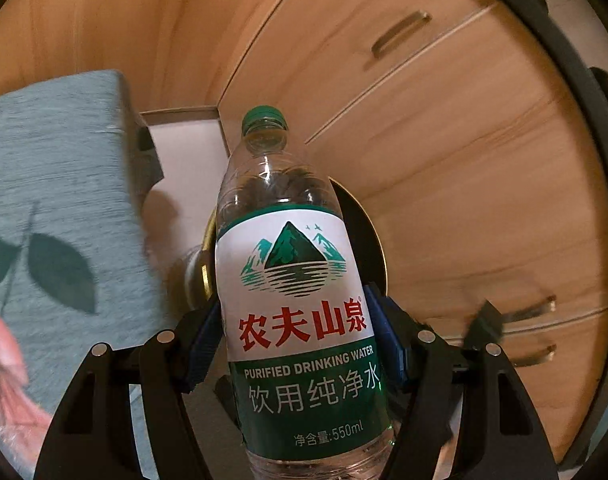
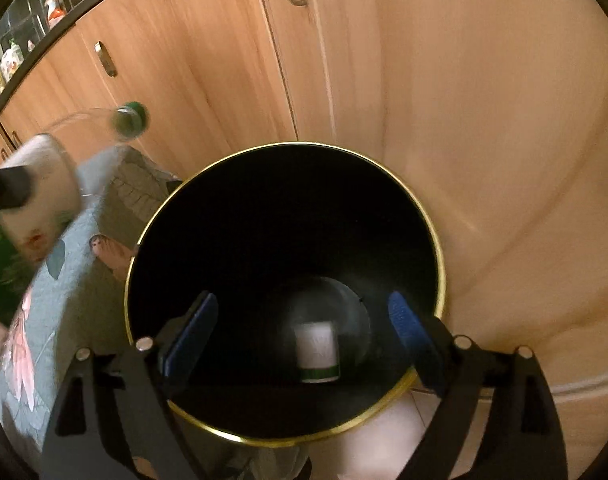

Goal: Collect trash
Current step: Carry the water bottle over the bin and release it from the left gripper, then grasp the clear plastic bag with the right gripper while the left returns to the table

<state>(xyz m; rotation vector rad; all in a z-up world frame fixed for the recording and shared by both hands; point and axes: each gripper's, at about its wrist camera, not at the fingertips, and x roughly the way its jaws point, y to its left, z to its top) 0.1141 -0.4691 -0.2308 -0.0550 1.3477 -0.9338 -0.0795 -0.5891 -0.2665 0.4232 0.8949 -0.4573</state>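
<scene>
Left wrist view: left tool clenched on water bottle, label reading "农夫山泉", "PURIFIED DRINKING WATER", "饮用纯净水", "净含量:550ml". Beyond the bottle, black bin. Right wrist view: right tool released, poised over bin; inside, below the fingers, a white-and-green labelled item, writing unreadable.

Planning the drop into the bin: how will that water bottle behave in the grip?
The water bottle looks empty and capped, so it is probably light. Its thin clear wall may dent between the left hand-held gripper pads. Its smooth round body could slip or rotate, and would likely roll if laid down.
</scene>
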